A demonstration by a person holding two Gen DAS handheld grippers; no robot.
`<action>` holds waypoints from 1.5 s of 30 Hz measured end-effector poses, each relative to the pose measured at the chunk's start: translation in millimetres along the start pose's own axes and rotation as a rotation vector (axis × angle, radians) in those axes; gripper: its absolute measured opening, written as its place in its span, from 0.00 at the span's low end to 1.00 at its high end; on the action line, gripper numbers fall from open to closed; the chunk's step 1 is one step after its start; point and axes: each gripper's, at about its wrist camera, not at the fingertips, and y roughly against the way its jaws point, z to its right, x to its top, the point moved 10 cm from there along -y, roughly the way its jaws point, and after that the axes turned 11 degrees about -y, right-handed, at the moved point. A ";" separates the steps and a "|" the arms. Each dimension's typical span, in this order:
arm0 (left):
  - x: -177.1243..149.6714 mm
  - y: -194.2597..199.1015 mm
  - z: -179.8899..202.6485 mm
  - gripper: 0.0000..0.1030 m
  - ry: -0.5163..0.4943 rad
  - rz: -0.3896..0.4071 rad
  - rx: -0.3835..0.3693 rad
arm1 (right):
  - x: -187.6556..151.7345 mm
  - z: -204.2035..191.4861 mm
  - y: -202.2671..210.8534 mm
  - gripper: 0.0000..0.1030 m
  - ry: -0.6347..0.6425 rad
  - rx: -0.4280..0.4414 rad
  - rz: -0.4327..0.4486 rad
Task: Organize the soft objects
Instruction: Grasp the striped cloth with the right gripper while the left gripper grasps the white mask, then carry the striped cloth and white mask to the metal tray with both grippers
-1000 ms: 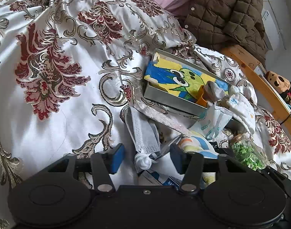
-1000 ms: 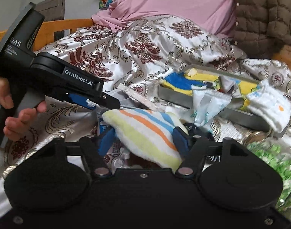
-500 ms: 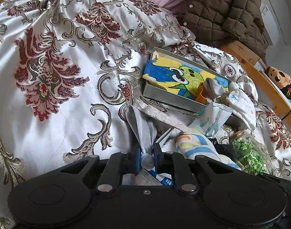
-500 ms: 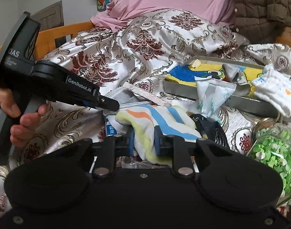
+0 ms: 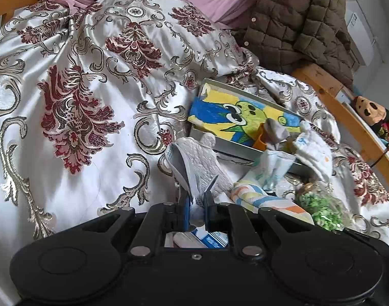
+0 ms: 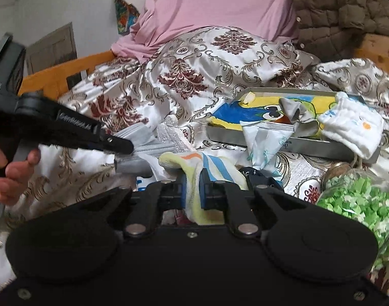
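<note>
Sorting on the bed is at an early stage, judging by how things lie. The left gripper (image 5: 196, 210) has its fingers clenched on a grey face mask (image 5: 194, 168), which hangs up off the bedspread (image 5: 67, 153) from the pinched end. The right gripper (image 6: 192, 191) has its fingers clamped on a striped sock (image 6: 194, 163), pastel bands of yellow, orange and blue, at the near edge of the pile.

Already in or on the metal tray (image 6: 296, 144), right of centre and farther off: a cartoon-print cloth (image 5: 235, 119) lying flat, a grey cloth piece (image 5: 276, 130) on top of it, and a white quilted mitten (image 6: 352, 127) draped over the tray's near rim. A crinkled white packet (image 6: 263, 140) leans against the tray's front wall; whether it belongs inside, I cannot tell.

Still loose on the bedspread: the mask and sock now gripped, some blue-and-white packaging under the grippers, and a jar of green bits (image 6: 360, 199) at near right, which is not soft.

Judgement: two items grasped, neither placed. What remains is carrying both to the tray, presumably, then clearing the leftover pile.
</note>
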 end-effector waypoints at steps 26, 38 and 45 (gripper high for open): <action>25.7 65.8 35.0 0.11 -0.066 0.156 -0.040 | 55.8 13.3 90.9 0.04 -0.183 0.137 0.120; 75.8 37.7 33.2 0.11 -0.063 0.235 -0.070 | 142.8 9.0 74.8 0.04 -0.134 0.117 0.160; 112.8 -17.2 37.6 0.11 -0.035 0.238 -0.090 | 206.0 19.3 19.2 0.04 -0.114 0.062 0.139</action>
